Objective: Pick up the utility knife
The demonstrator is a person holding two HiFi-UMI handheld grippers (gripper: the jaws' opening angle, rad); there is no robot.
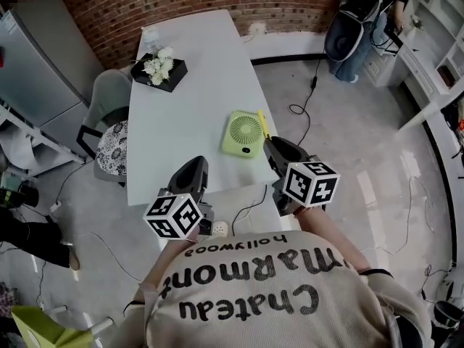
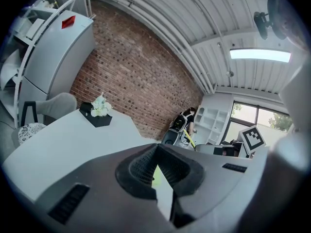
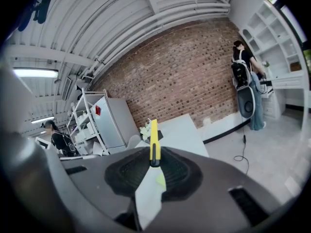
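A slim yellow utility knife (image 3: 154, 139) stands upright between the tips of my right gripper (image 3: 155, 163), which is shut on its lower end. In the head view the knife (image 1: 262, 125) pokes out past the right gripper (image 1: 270, 146), over the right edge of the white table (image 1: 196, 122). My left gripper (image 1: 194, 162) hovers over the table's near edge. In its own view the left gripper (image 2: 156, 149) has its pads meeting at the tips with nothing between them.
A light green desk fan (image 1: 244, 134) lies on the table just ahead of the right gripper. A black box of white flowers (image 1: 159, 69) sits at the far left corner. A grey chair (image 1: 109, 133) stands left of the table; cables (image 1: 301, 107) trail on the floor; a person (image 1: 359, 20) stands far right.
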